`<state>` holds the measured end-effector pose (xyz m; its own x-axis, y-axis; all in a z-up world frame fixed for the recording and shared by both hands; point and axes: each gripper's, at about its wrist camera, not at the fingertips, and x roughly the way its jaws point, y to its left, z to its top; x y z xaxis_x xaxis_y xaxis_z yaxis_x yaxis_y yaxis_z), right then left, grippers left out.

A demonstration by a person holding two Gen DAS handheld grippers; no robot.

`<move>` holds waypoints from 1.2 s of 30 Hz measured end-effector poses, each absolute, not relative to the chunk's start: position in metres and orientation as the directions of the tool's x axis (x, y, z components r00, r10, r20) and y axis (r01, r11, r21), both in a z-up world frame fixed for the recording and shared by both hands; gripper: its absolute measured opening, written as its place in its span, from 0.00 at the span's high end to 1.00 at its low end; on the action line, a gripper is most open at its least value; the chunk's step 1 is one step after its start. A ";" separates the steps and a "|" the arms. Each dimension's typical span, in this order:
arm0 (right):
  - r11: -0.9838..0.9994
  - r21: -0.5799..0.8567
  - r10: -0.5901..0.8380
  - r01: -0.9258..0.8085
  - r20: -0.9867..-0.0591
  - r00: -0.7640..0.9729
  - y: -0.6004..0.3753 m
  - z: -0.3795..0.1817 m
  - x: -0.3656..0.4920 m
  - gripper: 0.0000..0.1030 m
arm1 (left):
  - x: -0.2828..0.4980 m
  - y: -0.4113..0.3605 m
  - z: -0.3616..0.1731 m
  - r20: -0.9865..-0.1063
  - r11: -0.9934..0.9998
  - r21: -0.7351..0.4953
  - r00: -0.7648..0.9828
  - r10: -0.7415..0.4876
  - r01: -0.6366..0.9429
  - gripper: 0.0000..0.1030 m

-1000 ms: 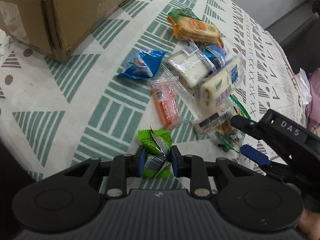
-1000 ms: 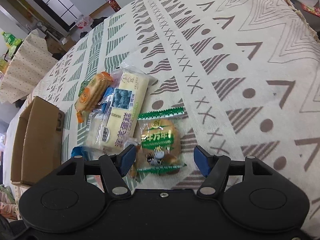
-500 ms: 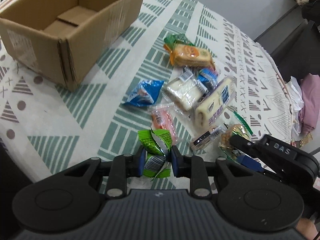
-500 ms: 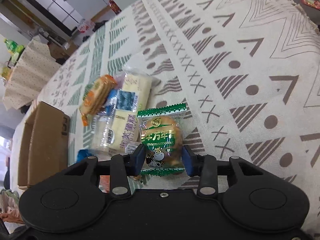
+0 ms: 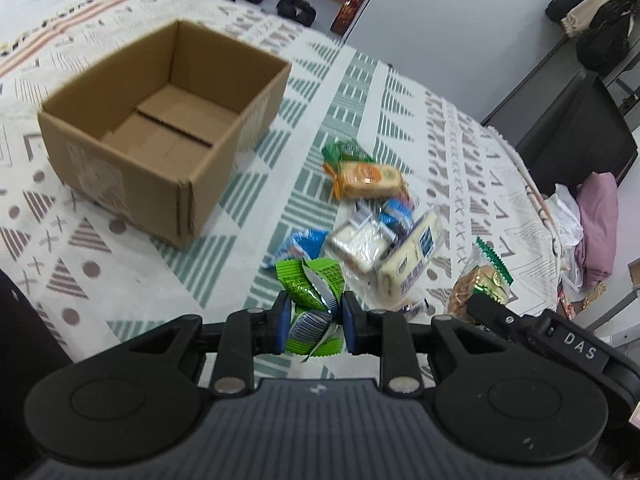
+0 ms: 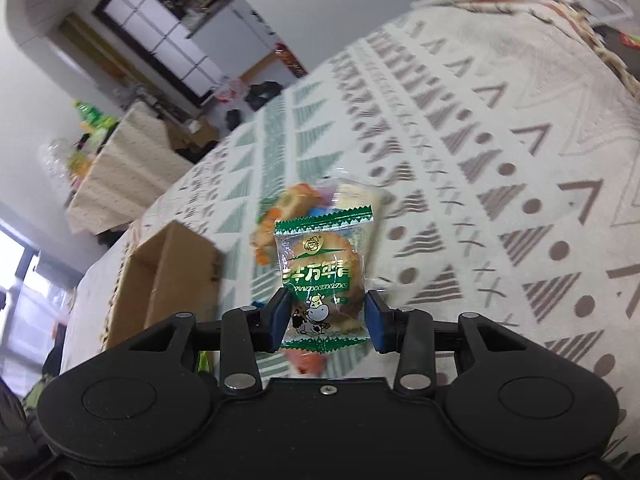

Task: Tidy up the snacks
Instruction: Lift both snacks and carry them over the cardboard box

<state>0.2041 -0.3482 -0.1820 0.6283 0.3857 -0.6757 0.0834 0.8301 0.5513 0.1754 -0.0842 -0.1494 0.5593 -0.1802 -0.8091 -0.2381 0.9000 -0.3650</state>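
Cardboard box [image 5: 160, 136] sits open-topped up and to the left of both claws, nearer the left gripper [image 5: 314, 324], which pinches 1 green packet [image 5: 314, 292], than the right gripper [image 6: 326, 322], clamped on 1 clear cake packet [image 6: 320, 272].

A lived-in home, likely a living or dining room; a table under a white woven cloth with green and grey geometric print [image 5: 352, 92] fills the view; dark shoes on the floor [image 5: 294, 4] at 12 o'clock; piled clothing [image 5: 600, 4] at 2 o'clock; a white-paned grid window [image 6: 160, 36] beside an arched wall.
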 end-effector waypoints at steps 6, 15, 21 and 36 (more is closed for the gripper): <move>0.839 0.544 0.410 0.028 -0.664 0.625 -0.328 -0.172 0.202 0.62 | 0.171 -0.068 -0.133 -0.788 0.907 -0.356 0.594 -0.163 -0.225 0.75; 0.833 0.552 0.438 -0.030 -0.627 0.644 -0.292 -0.158 0.197 0.62 | 0.172 -0.030 -0.112 -0.754 0.893 -0.376 0.642 -0.140 -0.246 0.75; 0.812 0.582 0.465 -0.041 -0.603 0.649 -0.271 -0.149 0.199 0.62 | 0.173 0.002 -0.100 -0.732 0.874 -0.399 0.670 -0.123 -0.276 0.75; 0.800 0.594 0.511 -0.087 -0.597 0.618 -0.198 -0.127 0.221 0.62 | 0.193 0.073 -0.099 -0.710 0.844 -0.448 0.691 -0.136 -0.294 0.75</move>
